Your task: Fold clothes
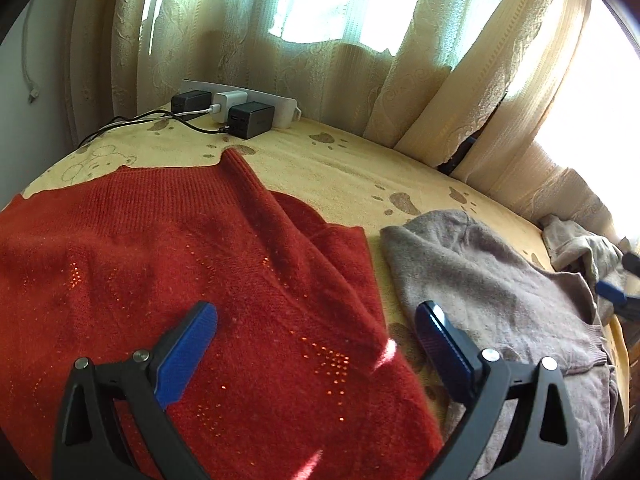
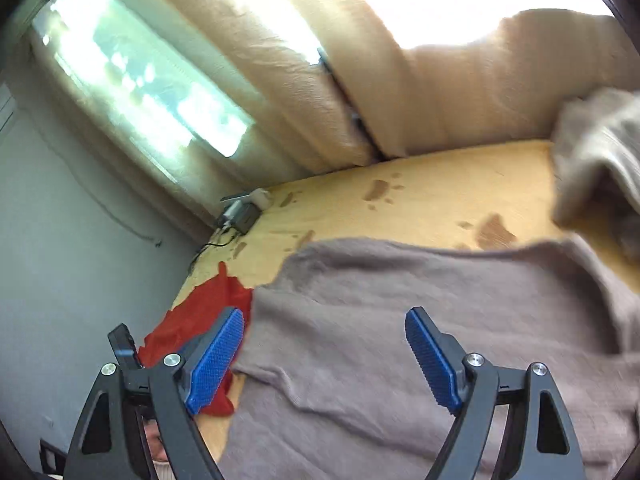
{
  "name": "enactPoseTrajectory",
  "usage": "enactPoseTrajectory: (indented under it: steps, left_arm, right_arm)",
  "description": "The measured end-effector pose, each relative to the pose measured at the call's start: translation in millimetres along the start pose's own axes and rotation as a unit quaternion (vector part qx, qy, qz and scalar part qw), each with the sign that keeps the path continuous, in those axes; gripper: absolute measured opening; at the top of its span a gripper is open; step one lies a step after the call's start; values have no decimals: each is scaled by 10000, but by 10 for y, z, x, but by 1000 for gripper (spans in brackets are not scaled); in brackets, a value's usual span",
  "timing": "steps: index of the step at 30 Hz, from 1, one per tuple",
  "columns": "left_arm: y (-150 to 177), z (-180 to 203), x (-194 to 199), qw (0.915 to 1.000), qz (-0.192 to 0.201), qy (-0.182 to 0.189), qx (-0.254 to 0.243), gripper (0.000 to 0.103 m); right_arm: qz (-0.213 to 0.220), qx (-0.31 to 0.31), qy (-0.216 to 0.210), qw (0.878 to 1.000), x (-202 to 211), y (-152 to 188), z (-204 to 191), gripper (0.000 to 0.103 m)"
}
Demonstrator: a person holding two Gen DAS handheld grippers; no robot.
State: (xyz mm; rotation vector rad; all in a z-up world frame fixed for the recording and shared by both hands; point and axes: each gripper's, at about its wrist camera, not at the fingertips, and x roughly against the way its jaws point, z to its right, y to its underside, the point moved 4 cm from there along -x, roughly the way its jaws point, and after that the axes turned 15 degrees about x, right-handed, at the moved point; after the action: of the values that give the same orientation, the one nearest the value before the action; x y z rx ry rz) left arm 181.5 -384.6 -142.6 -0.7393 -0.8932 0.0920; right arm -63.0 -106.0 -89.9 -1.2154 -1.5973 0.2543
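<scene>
a red knitted sweater (image 1: 168,248) lies spread over the left and lower middle of the left wrist view, on a yellow bed cover (image 1: 328,168) printed with brown paw marks; small shiny studs dot its front, and a long fold runs from its upper edge toward the centre. just beside it on the right, with a narrow strip of cover between them, lies a grey-brown sweater (image 1: 480,280), rumpled toward the right edge. in the right wrist view the same grey-brown garment fills the lower middle and right, and the red one shows only as a patch at the lower left. the left gripper (image 1: 316,320) hangs above the red sweater's right part, its blue pads spread wide with nothing between them. the right gripper (image 2: 324,320) hovers over the grey-brown sweater, jaws likewise spread wide and pinching nothing. a paler cloth (image 1: 580,248) is bunched at the far right. at the upper left of the bed sits a white power strip (image 1: 280,110) with chargers (image 1: 250,120) and cables. beige curtains (image 1: 360,72) hang behind, bright with window light.
</scene>
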Motion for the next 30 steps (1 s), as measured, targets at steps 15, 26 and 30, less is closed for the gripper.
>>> enactPoseTrajectory:
  steps: [15,26,30]
  left_arm:
    - [458,945,-549,9825,-1034,-99,-1549,103]
    - [418,966,-538,9811,-961,-472,-1614,103]
    - [453,1296,-198,9805,-824,37,-1786,103]
  right_arm:
    - [399,-1071,352,9928,323,771,795,86]
    - [523,-158,653,9964,258,826,589,101]
    - [487,-99,653,9966,235,827,557,102]
